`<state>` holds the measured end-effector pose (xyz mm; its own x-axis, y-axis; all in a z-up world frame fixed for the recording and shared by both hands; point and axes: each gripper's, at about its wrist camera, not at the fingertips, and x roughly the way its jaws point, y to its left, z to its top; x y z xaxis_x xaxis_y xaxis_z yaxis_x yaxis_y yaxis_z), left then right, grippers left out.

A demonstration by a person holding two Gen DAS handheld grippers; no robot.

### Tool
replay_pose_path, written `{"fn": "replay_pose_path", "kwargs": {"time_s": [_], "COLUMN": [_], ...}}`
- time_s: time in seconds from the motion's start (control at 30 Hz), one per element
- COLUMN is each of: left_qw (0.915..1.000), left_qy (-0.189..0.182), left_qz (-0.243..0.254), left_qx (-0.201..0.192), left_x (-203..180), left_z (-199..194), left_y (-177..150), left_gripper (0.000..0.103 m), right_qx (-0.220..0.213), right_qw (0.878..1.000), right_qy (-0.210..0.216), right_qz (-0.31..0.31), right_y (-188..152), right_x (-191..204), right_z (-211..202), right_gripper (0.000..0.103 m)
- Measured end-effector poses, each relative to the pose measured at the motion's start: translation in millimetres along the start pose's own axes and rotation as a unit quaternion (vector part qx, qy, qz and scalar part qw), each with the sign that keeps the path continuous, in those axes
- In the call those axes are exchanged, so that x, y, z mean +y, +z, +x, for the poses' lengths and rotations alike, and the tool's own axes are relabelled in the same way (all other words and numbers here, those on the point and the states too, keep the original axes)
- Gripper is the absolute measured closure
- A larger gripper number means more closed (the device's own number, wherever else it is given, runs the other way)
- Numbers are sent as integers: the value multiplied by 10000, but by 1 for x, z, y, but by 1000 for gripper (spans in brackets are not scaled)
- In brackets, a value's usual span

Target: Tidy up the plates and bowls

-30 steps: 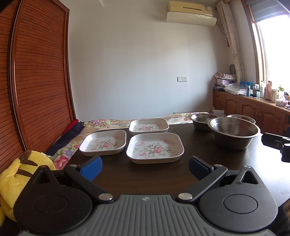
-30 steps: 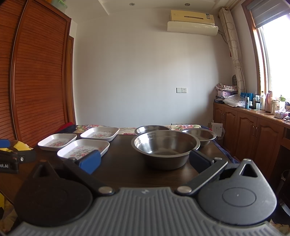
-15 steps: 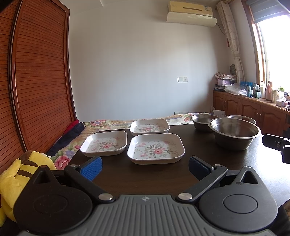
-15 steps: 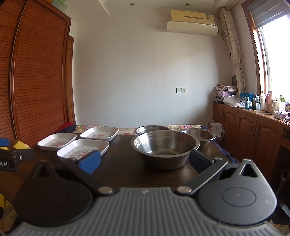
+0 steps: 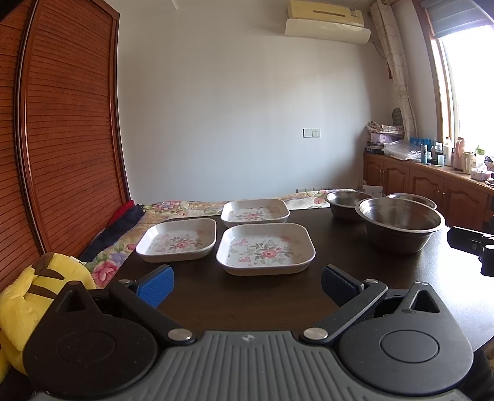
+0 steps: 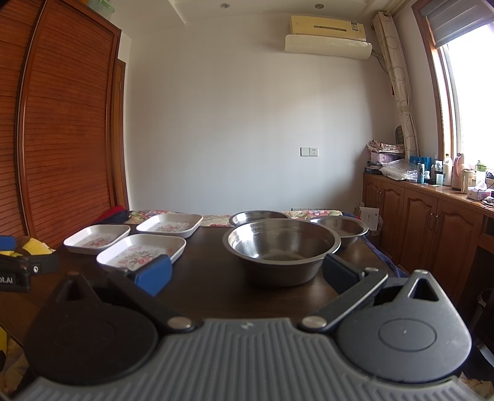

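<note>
White square floral plate [image 5: 265, 249] sits dead ahead of the wide-open, empty left claw [image 5: 245, 285], while the large steel bowl [image 6: 283, 249] faces the equally open right claw [image 6: 245, 274].

Ahead of the claw and below it lies a dark brown wooden table [image 5: 247, 305]. To its left a yellow plush toy with brown stripes [image 5: 27, 296] rests beside a floral quilt [image 5: 105, 268], with a tall slatted reddish wooden door [image 5: 61, 123] behind. Far ahead, high up, hangs a cream wall air conditioner [image 5: 327, 18]; to the right stands a wooden cabinet counter crowded with bottles [image 6: 432, 216].
</note>
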<state>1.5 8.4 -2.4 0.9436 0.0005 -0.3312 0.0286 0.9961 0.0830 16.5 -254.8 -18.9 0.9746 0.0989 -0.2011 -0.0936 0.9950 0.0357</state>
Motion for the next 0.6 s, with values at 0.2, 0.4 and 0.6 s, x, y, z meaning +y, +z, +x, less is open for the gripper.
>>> {"fn": "replay_pose_path", "kwargs": {"time_s": [0.2,0.4,0.6], "left_qw": [9998,9993,9988], "left_qy": [-60,-119,-204], "left_qz": [-1,42,68], "left_qx": [200,352,431], "left_x": [-1,2,14], "left_z": [11,24,41], "left_y": [-7,-9,-3], "left_gripper": [0,0,1], "right_qx": [139,255,313], "right_qw": [9998,9986,9960], "right_qy": [109,357,711], "right_qz": [-54,-281,-450], "right_y": [-6,-6,3], "right_x": [5,15,25], "right_z": [11,23,39], "right_gripper": [0,0,0]}}
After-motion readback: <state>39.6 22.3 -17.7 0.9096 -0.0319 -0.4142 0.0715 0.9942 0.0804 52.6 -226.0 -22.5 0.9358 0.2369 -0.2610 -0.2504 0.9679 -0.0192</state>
